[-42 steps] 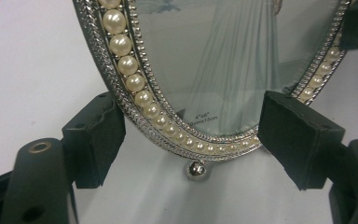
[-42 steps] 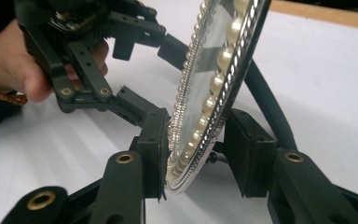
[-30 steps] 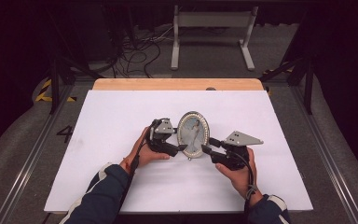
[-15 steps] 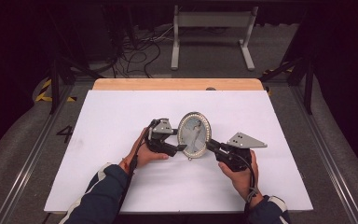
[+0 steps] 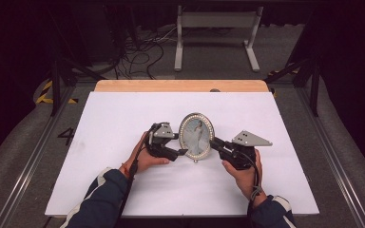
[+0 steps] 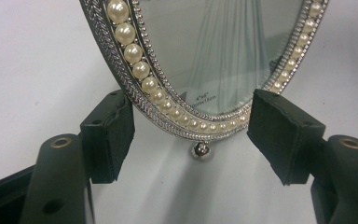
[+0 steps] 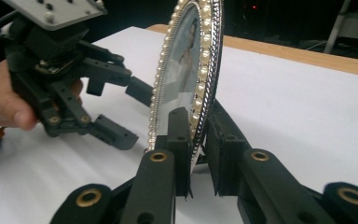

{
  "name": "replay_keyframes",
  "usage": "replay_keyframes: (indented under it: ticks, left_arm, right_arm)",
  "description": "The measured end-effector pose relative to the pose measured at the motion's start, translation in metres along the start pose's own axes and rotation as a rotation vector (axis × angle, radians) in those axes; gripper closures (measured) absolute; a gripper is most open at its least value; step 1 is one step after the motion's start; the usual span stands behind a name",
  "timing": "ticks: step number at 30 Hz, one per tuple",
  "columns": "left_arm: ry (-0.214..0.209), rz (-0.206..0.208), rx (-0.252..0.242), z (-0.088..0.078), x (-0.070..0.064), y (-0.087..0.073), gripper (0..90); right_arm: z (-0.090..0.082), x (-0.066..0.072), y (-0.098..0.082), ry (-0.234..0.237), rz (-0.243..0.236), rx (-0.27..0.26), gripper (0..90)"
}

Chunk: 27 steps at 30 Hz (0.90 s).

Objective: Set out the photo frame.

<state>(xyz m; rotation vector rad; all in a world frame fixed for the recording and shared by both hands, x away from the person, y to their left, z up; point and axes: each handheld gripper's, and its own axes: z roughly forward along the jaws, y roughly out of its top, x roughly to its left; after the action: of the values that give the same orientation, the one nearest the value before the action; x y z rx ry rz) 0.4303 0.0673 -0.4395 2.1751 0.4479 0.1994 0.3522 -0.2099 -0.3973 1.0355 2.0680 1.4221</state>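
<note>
Oval pearl-rimmed frame | held upright on desk | right tool clamped on rim | left tool open around base, ungripped | release pending

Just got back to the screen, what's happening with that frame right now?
A person holds a claw in each hand at the white table. The right claw has just been closing and clamps the rim of the oval pearl-trimmed picture frame, keeping it upright. The left claw stands open around the frame's lower edge, pads apart from it.
</note>
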Motion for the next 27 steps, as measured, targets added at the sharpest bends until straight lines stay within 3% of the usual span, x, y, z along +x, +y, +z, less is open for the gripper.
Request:
replay_keyframes:
  ticks: [19, 27]
  left_arm:
    - [0.006, 0.049, 0.039, -0.011, -0.012, -0.003, 34.5]
    - [0.028, 0.002, -0.049, -0.013, -0.009, -0.001, 34.1]
  right_arm:
    - [0.01, -0.012, 0.001, -0.004, 0.022, 0.003, 77.9]
    - [0.011, -0.01, -0.001, -0.01, 0.009, 0.013, 74.6]
